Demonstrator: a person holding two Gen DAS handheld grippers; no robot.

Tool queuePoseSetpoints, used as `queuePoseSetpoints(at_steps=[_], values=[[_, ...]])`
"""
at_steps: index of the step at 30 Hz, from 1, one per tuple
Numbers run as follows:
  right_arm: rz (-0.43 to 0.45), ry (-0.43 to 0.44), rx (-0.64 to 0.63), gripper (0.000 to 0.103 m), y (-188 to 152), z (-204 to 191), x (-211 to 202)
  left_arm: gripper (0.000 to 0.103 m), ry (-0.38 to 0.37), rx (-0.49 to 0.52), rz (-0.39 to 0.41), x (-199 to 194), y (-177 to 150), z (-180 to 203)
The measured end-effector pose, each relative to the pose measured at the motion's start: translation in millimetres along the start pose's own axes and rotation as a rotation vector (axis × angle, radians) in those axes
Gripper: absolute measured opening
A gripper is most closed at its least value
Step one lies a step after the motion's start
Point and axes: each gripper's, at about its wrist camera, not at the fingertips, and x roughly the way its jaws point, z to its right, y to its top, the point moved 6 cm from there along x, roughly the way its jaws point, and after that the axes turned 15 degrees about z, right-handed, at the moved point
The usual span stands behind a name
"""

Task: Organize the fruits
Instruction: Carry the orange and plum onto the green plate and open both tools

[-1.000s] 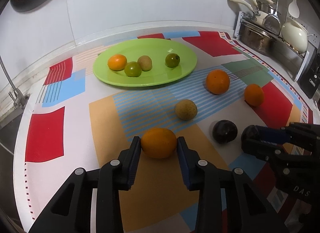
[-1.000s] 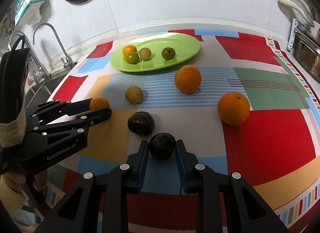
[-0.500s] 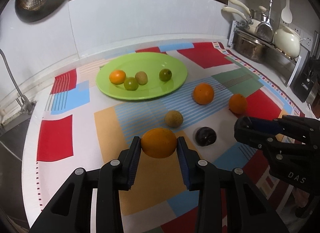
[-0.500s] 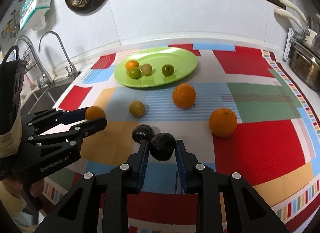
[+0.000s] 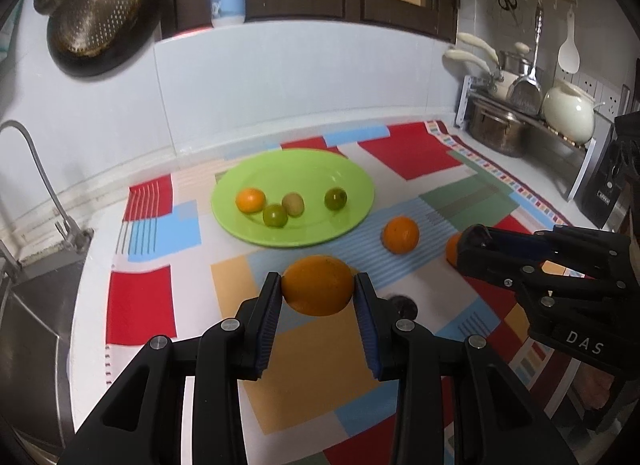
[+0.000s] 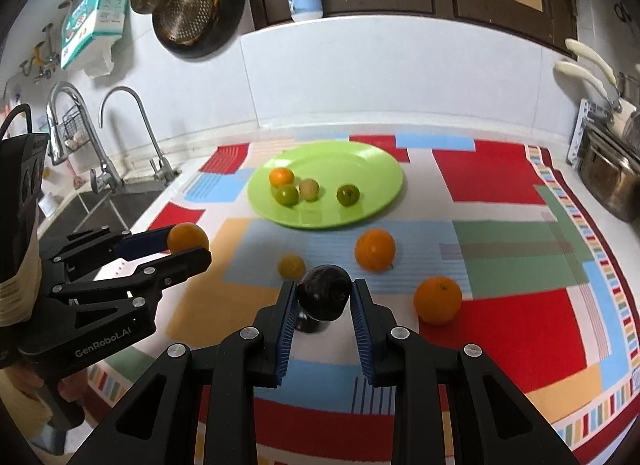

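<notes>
A: Which step is this?

B: The carry, I'd judge. The left claw (image 5: 318,293) is clamped on a round orange fruit (image 5: 318,285), centre of its view; the right claw (image 6: 323,301) is clamped on a dark, near-black round fruit (image 6: 324,292). Both are clear of the patchwork-covered tabletop (image 6: 500,321).

A: And next?

B: Probably over to the lime-green oval plate (image 6: 372,169), upper centre, setting each down beside the four small fruits there.

A: Anything unclear?

B: Another dark fruit (image 6: 312,323) lies mostly hidden beneath the held one.
</notes>
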Motion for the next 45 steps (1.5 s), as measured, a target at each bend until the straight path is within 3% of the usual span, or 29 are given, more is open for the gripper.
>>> queuePoseSetpoints(at_steps=[16, 25, 45], values=[[0.08, 0.058, -0.01, 0.029, 55.3, 1.4, 18.0, 0.036, 0.02, 0.015, 0.08, 12.4, 51.0, -5.8], [0.064, 0.097, -0.039, 0.029, 77.9, 2.8, 47.0, 0.036, 0.044, 0.015, 0.089, 31.0, 70.1, -17.1], [-0.022, 0.126, -0.059, 0.029, 115.7, 11.7, 128.2, 0.036, 0.015, -0.036, 0.0, 104.0, 91.5, -48.6]])
